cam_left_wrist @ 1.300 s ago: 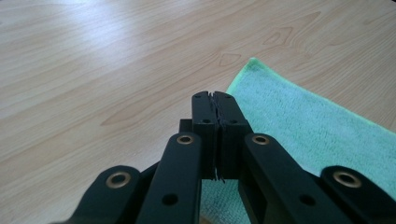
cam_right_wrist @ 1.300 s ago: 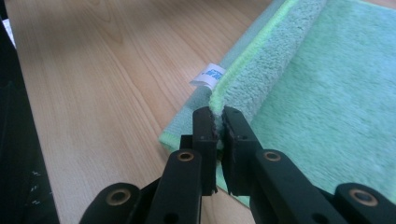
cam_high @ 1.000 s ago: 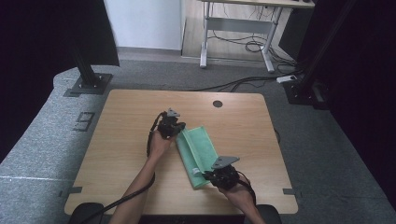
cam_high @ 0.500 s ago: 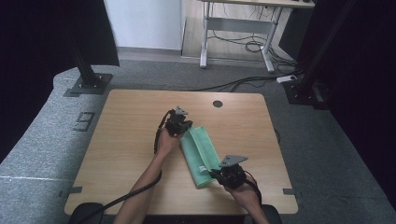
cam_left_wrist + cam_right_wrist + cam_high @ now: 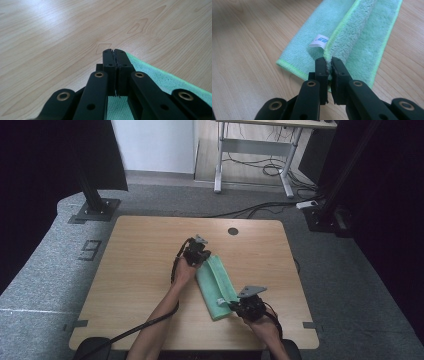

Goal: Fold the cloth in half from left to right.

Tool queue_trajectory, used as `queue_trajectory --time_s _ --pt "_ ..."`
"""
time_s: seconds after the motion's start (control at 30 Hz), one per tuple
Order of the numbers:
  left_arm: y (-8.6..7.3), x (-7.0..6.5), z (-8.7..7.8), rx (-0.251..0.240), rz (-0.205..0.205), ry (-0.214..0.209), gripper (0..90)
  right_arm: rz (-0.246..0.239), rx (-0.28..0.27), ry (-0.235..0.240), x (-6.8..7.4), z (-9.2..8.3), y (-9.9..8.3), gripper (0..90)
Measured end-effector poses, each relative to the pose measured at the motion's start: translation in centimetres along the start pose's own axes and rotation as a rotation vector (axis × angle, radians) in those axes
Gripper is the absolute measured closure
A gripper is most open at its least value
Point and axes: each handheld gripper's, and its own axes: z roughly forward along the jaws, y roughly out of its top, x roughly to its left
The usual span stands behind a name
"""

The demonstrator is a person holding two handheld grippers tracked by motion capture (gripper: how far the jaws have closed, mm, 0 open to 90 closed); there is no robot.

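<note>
High view: one wooden counter (image 5: pixel 140 285) carries one green microfibre cloth (image 5: pixel 216 282), folded into a long strip that lies just right of the frame's centre and runs from upper left to lower right. Two hands come in from the bottom edge, each with one set of tongs. The left tongs (image 5: pixel 200 256) sit at the strip's upper end, the right tongs (image 5: pixel 231 304) at its lower end. One round hole (image 5: pixel 233 231) shows in the counter near its far edge.

Left gripper view: the left tongs (image 5: pixel 115 51) are pressed together at the frame's centre, a thin dark line between the two jaws. One edge of the cloth (image 5: pixel 160 77) runs from beside the tips to the lower right; whether any cloth is pinched I cannot tell.

Right gripper view: the right tongs (image 5: pixel 329 60) are clamped on a raised fold of the cloth (image 5: pixel 367 42), its lime hem caught between the jaws. One white label (image 5: pixel 319 41) sticks out just above the tips.
</note>
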Motion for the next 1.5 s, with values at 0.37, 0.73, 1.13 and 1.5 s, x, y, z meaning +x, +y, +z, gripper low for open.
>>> queue_trajectory --time_s 0.37,0.73,1.13,1.5 --pt "0.5 -0.5 1.1 0.019 0.016 0.004 87.8 0.020 0.023 -0.013 -0.6 0.3 -0.5 82.7" --pt "0.8 -0.6 1.1 -0.019 0.013 0.035 62.3 0.039 0.007 -0.046 -1.1 -0.1 -0.5 71.6" --pt "2.0 -0.3 -1.2 -0.069 0.018 0.085 34.5 0.071 -0.023 -0.114 -2.4 -1.0 -0.5 57.9" --pt "-1.0 -1.4 -2.6 -0.023 0.035 0.028 25.5 0.080 0.003 -0.134 -3.9 -0.1 -0.4 45.3"
